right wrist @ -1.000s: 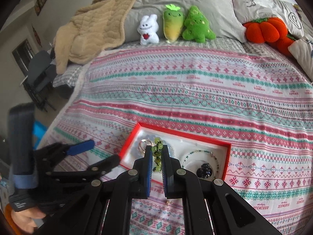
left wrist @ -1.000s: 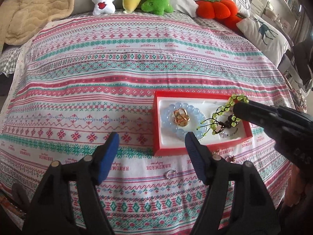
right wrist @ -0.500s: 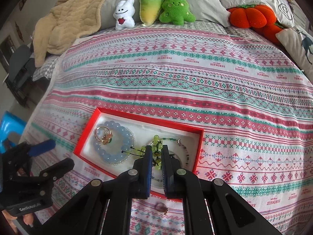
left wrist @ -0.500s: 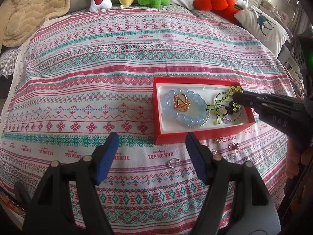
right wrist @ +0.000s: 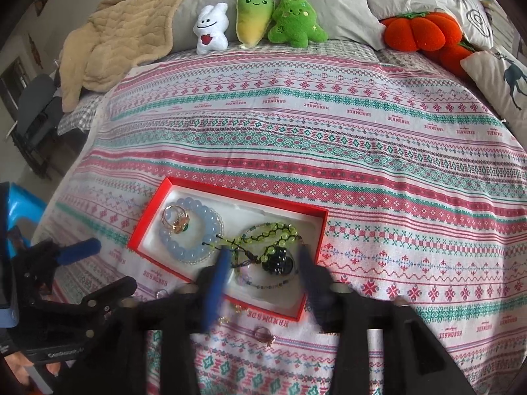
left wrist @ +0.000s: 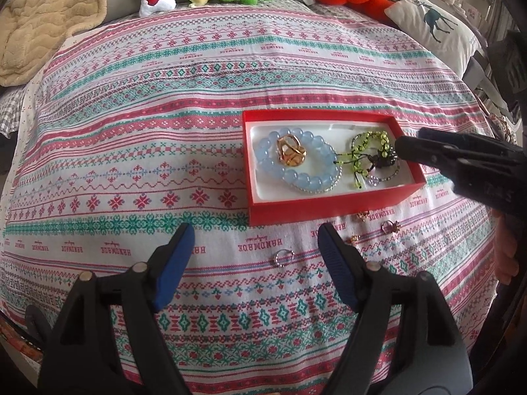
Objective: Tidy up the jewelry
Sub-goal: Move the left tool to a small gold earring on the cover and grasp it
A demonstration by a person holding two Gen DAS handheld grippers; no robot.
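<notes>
- R gripper (right wrist: 263,275): jaws opening, blurred w/ motion, tips over the right half of the red box (right wrist: 230,194). Nothing pinched; the green bead bracelet (right wrist: 273,233) lies loose in the box just ahead of the tips.
- L gripper (left wrist: 255,253): jaws wide & opening a bit more, nothing between them, hovering over the bedspread (left wrist: 164,131) in front of the box, apart from it.
- Already in the box: blue bead bracelet (left wrist: 296,161) on the left side w/ a gold ring (left wrist: 291,149) inside its loop; green bead bracelet on the right, draped over a dark charm (right wrist: 278,261) & a thin beaded chain (right wrist: 263,284).
- Left outside, on the bedspread by the box's near edge: silver ring (left wrist: 284,257) close to L's right finger, plus approx three small gold/pink pieces (left wrist: 390,227), too small to tell what exactly.
- Judgement: well past halfway; big pieces stowed, small ones remain. Silver ring looks like the handiest next pick for L.
- Plush toys (right wrist: 257,16) & pillows at the bed's far end, not involved.
</notes>
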